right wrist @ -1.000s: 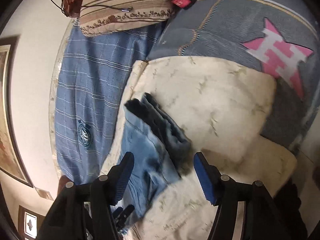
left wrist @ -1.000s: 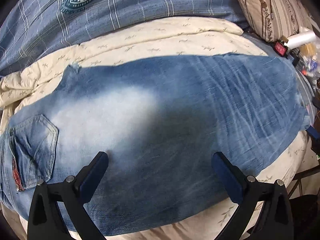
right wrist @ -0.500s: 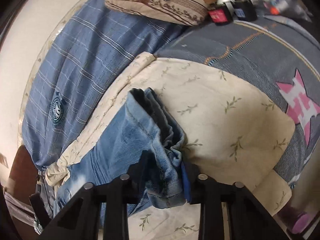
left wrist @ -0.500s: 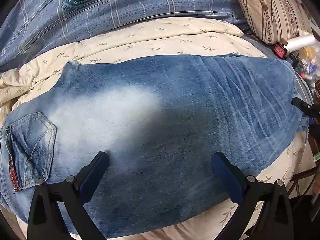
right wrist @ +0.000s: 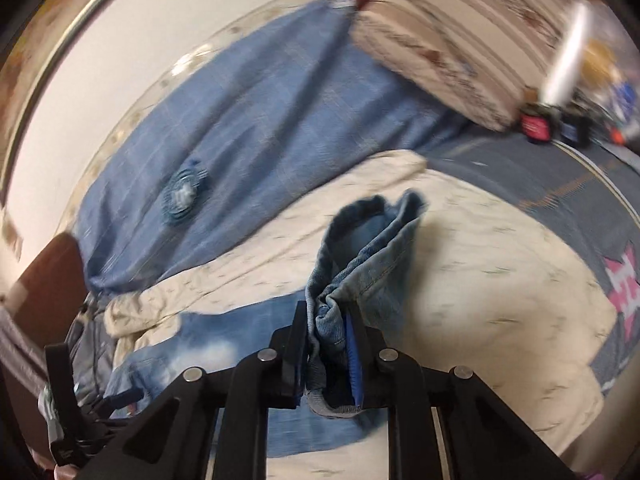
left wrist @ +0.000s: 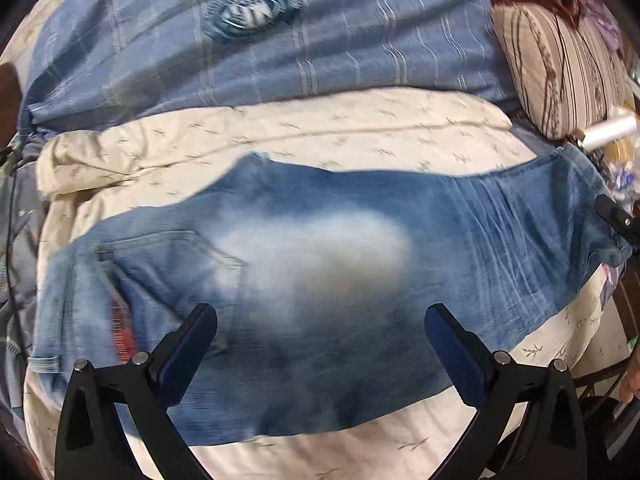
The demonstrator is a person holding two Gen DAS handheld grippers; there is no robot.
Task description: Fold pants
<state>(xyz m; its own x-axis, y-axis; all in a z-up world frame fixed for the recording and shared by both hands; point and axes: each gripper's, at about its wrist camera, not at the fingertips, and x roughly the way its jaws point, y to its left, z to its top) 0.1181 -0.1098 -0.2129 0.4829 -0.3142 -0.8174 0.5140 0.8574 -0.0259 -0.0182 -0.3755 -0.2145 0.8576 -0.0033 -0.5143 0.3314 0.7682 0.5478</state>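
Faded blue jeans [left wrist: 320, 264] lie flat across a cream leaf-print blanket [left wrist: 320, 136], back pocket [left wrist: 172, 260] to the left. My left gripper [left wrist: 320, 336] hovers open over the seat and thigh, with nothing between its blue pads. My right gripper [right wrist: 327, 344] is shut on the bunched leg hems [right wrist: 368, 248], which stand lifted off the blanket. In the left wrist view the right gripper's black finger [left wrist: 616, 220] shows at the far right, at the hem end of the jeans.
A blue plaid cover with a round badge [left wrist: 252, 12] lies behind the blanket. A striped pillow [left wrist: 560, 60] sits at the back right, with a white roll [left wrist: 608, 128] and small clutter beside it. A grey quilt with a pink star [right wrist: 624, 280] lies to the right.
The right gripper closed on the leg hems, rolled and lifted them off the blanket. The left gripper stayed open and drew back and up, so more of the jeans shows.
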